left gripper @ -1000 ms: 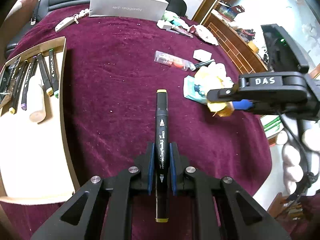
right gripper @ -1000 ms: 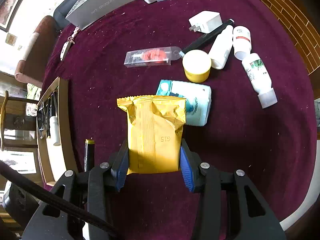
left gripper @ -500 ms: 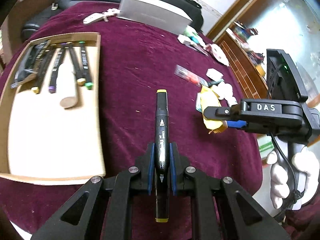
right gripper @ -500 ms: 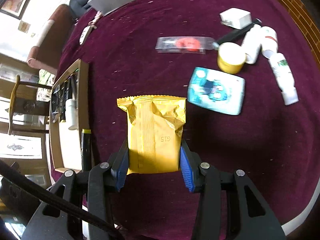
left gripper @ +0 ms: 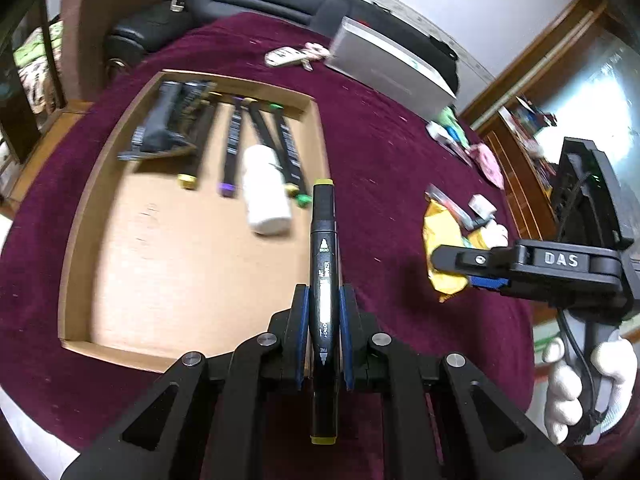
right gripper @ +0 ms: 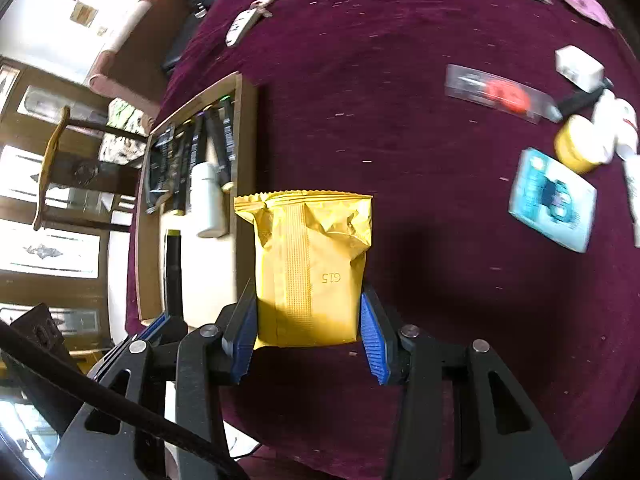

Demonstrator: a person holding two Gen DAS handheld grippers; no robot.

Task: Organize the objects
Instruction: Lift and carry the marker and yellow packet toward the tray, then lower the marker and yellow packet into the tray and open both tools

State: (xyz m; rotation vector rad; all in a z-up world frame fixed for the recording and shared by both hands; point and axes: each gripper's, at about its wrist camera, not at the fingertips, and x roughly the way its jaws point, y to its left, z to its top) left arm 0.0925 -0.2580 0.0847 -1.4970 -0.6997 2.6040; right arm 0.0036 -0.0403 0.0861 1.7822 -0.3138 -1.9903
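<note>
Overhead, a maroon velvet tablecloth carries a shallow cardboard tray.

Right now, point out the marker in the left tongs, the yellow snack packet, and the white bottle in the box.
black marker [left gripper: 324, 248], left wrist view, mid barrel.
yellow snack packet [right gripper: 312, 268], right wrist view, front face.
white bottle [left gripper: 264, 192], left wrist view, its side.

one tray, one yellow packet
</note>
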